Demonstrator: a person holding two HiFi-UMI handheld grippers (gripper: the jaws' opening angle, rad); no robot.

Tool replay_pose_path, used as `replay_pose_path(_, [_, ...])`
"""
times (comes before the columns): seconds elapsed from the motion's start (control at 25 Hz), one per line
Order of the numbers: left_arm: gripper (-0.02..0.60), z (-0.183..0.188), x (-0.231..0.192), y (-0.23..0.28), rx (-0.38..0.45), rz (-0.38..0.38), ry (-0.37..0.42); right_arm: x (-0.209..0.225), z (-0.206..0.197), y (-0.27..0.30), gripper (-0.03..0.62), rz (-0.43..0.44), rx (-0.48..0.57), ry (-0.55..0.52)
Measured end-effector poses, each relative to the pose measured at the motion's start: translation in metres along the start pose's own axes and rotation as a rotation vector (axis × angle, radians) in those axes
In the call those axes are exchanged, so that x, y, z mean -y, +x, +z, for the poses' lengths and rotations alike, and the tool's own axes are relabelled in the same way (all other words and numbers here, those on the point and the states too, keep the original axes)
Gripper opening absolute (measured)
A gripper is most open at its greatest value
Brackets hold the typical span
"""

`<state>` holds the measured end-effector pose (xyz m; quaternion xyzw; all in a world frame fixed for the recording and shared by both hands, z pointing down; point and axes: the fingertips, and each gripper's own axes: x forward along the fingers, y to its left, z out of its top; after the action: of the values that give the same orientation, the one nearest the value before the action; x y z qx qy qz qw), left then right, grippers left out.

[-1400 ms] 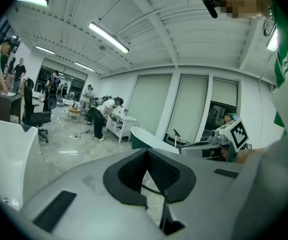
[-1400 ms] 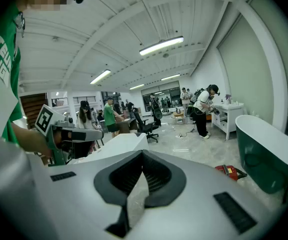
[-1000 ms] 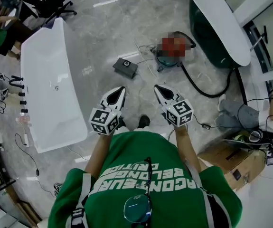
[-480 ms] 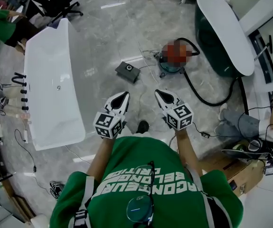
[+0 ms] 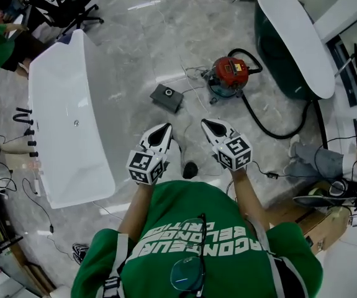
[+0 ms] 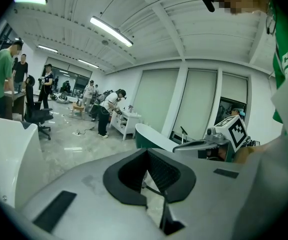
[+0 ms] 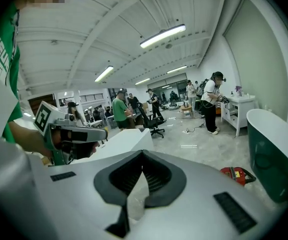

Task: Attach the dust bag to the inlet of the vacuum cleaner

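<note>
while the 2 pairs of jaws are pressed together with nothing between them, the left gripper point(image 5: 163, 129) and right gripper point(image 5: 207, 123) sit side by side, tips out over the grey floor point(image 5: 135, 48). the red vacuum cleaner point(image 5: 230, 73) stands on that floor ahead of the right gripper and slightly to its right, well apart from both. its black hose point(image 5: 262, 120) curls rightward. 1 dark square object point(image 5: 165, 96) lies ahead of the left gripper, with a white bathtub point(image 5: 60, 141) further left.
</note>
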<state>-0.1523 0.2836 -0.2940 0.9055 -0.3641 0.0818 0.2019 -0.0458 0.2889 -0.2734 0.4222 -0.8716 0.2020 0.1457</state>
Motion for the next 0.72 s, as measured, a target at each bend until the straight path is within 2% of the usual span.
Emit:
replay_pose_path(0.28, [0.005,0.039,-0.049,0.088,0.008,-0.035,-0.013,0.07,0.034,0.054,0.008,-0.016,-0.029,0.006])
replay_pose_path(0.72, [0.005,0.082,-0.152,0.122,-0.014,-0.071,-0.006,0.089,0.091,0.167,0.008,-0.01,-0.064,-0.02])
